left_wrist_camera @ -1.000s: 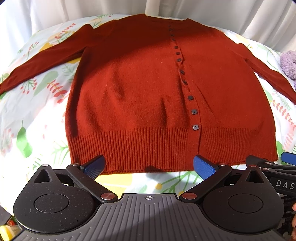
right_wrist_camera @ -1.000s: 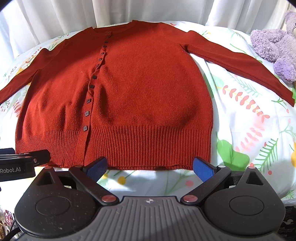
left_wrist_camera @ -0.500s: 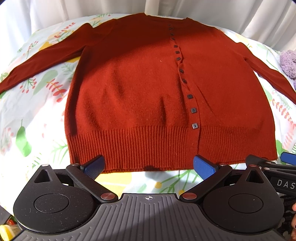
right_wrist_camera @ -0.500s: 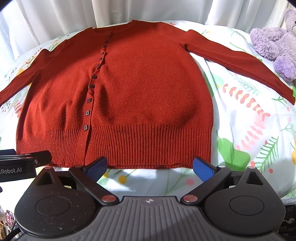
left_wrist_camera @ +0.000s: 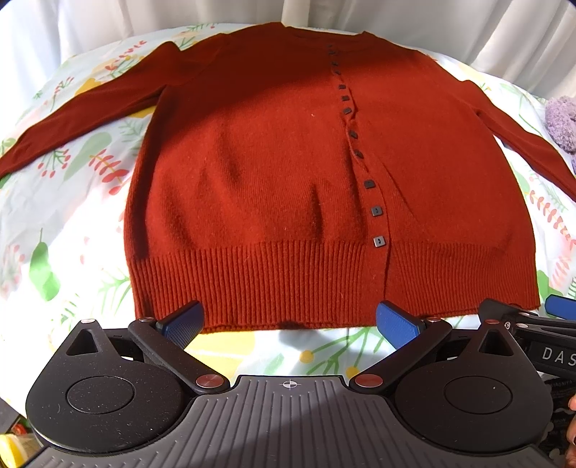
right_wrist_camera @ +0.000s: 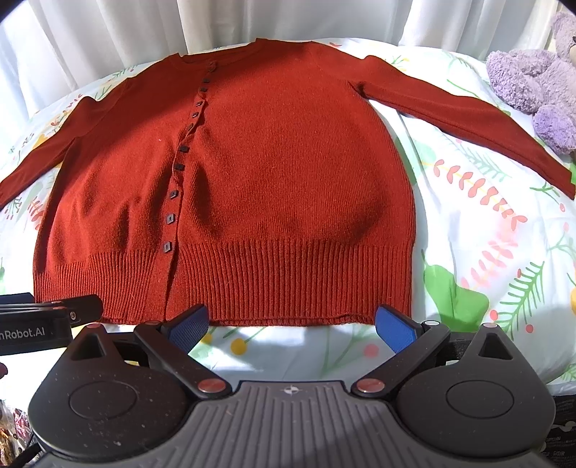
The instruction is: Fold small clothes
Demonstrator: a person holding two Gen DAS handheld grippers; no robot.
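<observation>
While nothing sits between its fingers, left gripper (left_wrist_camera: 289,322): spread wide, just short of the hem.
Right gripper (right_wrist_camera: 291,324): equally wide apart, empty, beside the left one at the hem.
Red cardigan (right_wrist_camera: 234,187): flat, buttoned, sleeves spread out on the floral sheet (right_wrist_camera: 478,230).
Purple plush toy (right_wrist_camera: 536,86): far right, near one sleeve.
White curtain (right_wrist_camera: 108,32): behind the bed.

You see a matt rust-red knit cardigan (left_wrist_camera: 273,187) with ribbed hem and dull dark buttons (left_wrist_camera: 377,241), a smooth printed cotton bedsheet (right_wrist_camera: 486,223), textured blue fingers (left_wrist_camera: 397,324), and a fuzzy plush toy (right_wrist_camera: 532,82).
</observation>
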